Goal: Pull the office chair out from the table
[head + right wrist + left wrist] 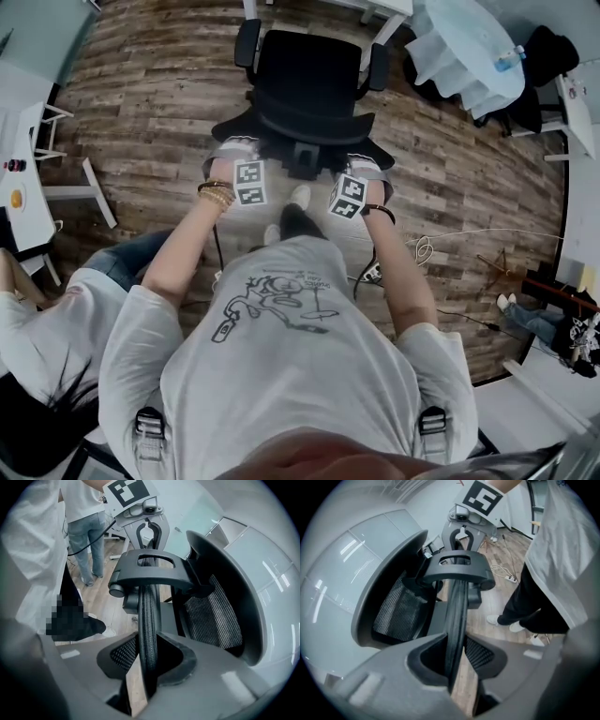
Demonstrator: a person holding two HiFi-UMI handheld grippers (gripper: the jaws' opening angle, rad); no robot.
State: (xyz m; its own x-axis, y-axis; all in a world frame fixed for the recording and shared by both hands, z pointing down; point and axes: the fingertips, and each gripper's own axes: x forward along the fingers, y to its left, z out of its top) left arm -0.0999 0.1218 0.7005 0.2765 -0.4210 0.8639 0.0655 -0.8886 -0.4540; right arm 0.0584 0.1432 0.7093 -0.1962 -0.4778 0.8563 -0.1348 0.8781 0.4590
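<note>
A black office chair (309, 84) stands on a wood floor (159, 84), its seat facing a white table (386, 23) at the far edge. The left gripper (457, 665) and right gripper (147, 665) each have their jaws clamped on the top rim of the chair's back. Bare floor lies open on both sides.

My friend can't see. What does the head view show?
From above, a person in a white T-shirt clamps the left gripper and right gripper onto the backrest of a black mesh office chair on a brown wooden floor.
</note>
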